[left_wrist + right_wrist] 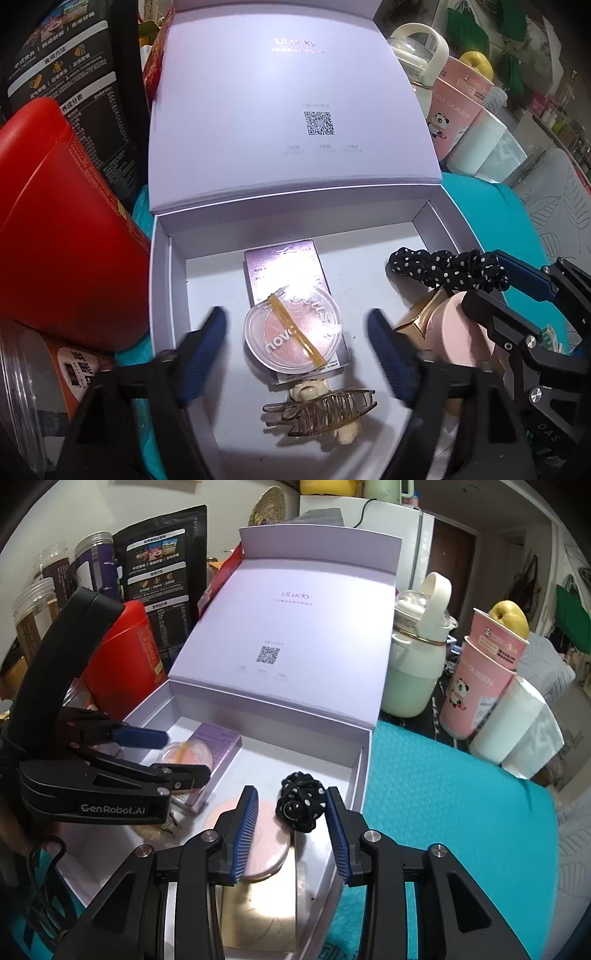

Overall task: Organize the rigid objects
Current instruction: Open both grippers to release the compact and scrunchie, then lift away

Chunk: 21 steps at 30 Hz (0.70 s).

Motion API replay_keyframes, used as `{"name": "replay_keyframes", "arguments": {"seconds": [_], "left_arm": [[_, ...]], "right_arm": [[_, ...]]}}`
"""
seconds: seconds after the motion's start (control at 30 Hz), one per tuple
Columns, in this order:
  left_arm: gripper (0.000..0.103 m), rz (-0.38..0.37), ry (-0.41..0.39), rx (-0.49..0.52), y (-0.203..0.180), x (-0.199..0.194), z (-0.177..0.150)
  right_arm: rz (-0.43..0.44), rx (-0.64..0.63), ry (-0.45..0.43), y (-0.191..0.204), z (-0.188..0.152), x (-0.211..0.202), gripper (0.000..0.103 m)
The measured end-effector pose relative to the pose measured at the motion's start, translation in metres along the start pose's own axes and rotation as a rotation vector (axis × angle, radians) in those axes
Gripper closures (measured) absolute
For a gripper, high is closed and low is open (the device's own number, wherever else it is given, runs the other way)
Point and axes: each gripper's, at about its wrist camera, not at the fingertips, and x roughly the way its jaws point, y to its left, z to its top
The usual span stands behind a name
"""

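An open lavender gift box (168, 295) (365, 760) holds a purple carton (280, 269) (218, 740), a clear round compact (291, 334) (186, 758) with a yellow band across it, a brown claw clip (321, 410), a pink round case (264, 840) (458, 332) and a gold box (258, 915). My left gripper (295, 354) is open above the compact. My right gripper (291, 830) is open, with a black polka-dot scrunchie (301, 805) (448, 271) between its fingers.
A red tin (62, 229) (125, 653) and black pouch (159, 583) stand left of the box. A mint bottle (417, 664), pink panda cups (476, 686) and a white roll (517, 727) stand at the right on the teal mat (461, 812).
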Motion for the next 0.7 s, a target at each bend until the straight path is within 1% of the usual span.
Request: {"name": "replay_keyframes", "arguments": {"seconds": [0.03,0.2,0.23,0.27,0.33,0.63,0.7], "left_arm": [[0.017,-0.007,-0.004,-0.001,-0.001,-0.002,0.0],[0.017,0.01,-0.007,0.013,-0.008,-0.007,0.001],[0.017,0.008,-0.008,0.011,-0.009,-0.008,0.001],[0.017,0.005,-0.01,0.011,-0.01,-0.01,0.002],[0.017,0.006,-0.017,0.012,-0.012,-0.013,0.002],[0.016,0.031,-0.09,0.045,-0.024,-0.043,0.004],[0.012,0.038,-0.111,0.049,-0.027,-0.051,0.005]], "right_arm": [[0.0,0.003,0.003,-0.001,-0.001,-0.001,0.064],[-0.008,0.016,0.0,-0.005,-0.004,-0.01,0.064],[-0.01,0.02,-0.001,-0.006,-0.004,-0.012,0.064],[-0.011,0.026,-0.005,-0.007,-0.004,-0.015,0.061],[-0.011,0.031,-0.01,-0.008,-0.003,-0.018,0.06],[-0.031,0.037,-0.038,-0.007,-0.001,-0.042,0.06],[-0.041,0.035,-0.048,-0.007,0.0,-0.048,0.06]]}}
